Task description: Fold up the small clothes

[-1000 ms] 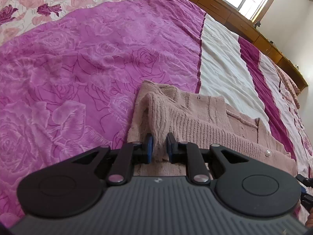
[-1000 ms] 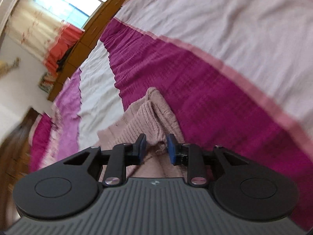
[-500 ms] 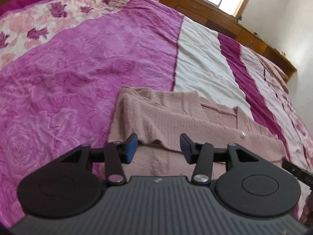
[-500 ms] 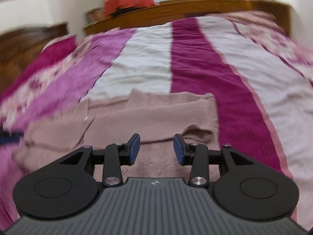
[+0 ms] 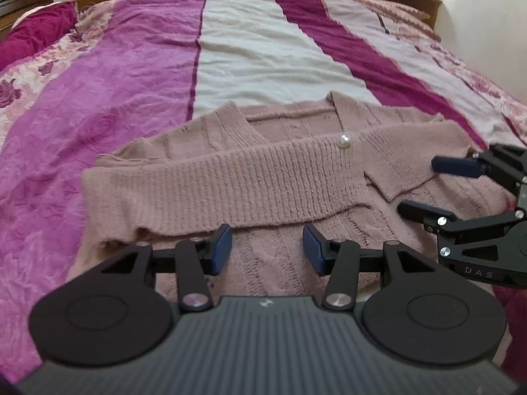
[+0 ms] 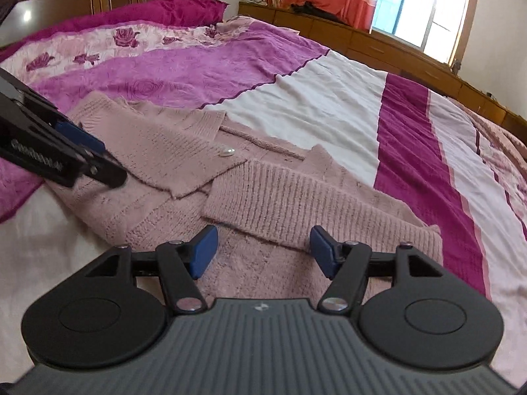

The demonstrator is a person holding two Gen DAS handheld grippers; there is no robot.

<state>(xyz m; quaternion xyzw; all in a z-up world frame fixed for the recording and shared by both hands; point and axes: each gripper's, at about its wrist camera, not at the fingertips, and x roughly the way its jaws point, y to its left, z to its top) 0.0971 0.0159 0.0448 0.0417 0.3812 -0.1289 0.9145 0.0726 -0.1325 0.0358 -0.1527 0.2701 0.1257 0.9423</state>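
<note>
The left gripper [image 5: 266, 249] hovers over the pink cardigan [image 5: 257, 177] on the bed [image 5: 263, 49], fingers wide, holding nothing. Both sleeves lie folded across its front. The right gripper [image 6: 263, 251] hovers likewise, wide and empty.

Both rigs look identical tbh. The left gripper [image 5: 266, 250] has a dark grey ribbed body with a tiny pale logo at the top centre, flanked by two big matte black round housings, each with a shallow circular recess. Black linkage arms run forward off shiny silver pivot screws, with smaller screws further up, and the jaws end in flat blue pads [image 5: 221, 249]. Same deal on the right gripper [image 6: 263, 251]: grey ribs, black discs, silver screws, blue pads [image 6: 204, 250]. Seen side-on from the left camera, its black frame carries white "DAS" lettering.
</note>
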